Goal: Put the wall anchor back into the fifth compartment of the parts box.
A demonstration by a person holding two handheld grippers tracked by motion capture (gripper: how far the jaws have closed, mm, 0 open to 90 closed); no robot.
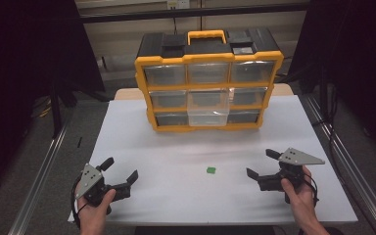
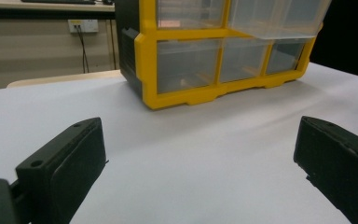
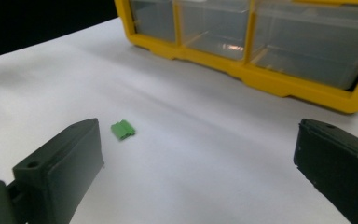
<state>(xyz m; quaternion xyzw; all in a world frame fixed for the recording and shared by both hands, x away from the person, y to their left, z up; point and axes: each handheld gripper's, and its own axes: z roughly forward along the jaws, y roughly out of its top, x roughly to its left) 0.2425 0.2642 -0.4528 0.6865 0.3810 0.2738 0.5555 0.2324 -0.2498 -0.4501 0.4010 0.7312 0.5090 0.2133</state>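
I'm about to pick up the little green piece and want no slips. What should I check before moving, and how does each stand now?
1. Right hand-held gripper open: ok, jaws wide apart.
2. Left hand-held gripper open and holding nothing: ok.
3. Green piece free on the white table, nothing touching it: ok.
4. Green piece between the right jaws: not ok, it lies ahead, near one jaw.
5. A drawer of the yellow organizer pulled out: ok, middle column.
6. That drawer empty: cannot tell.
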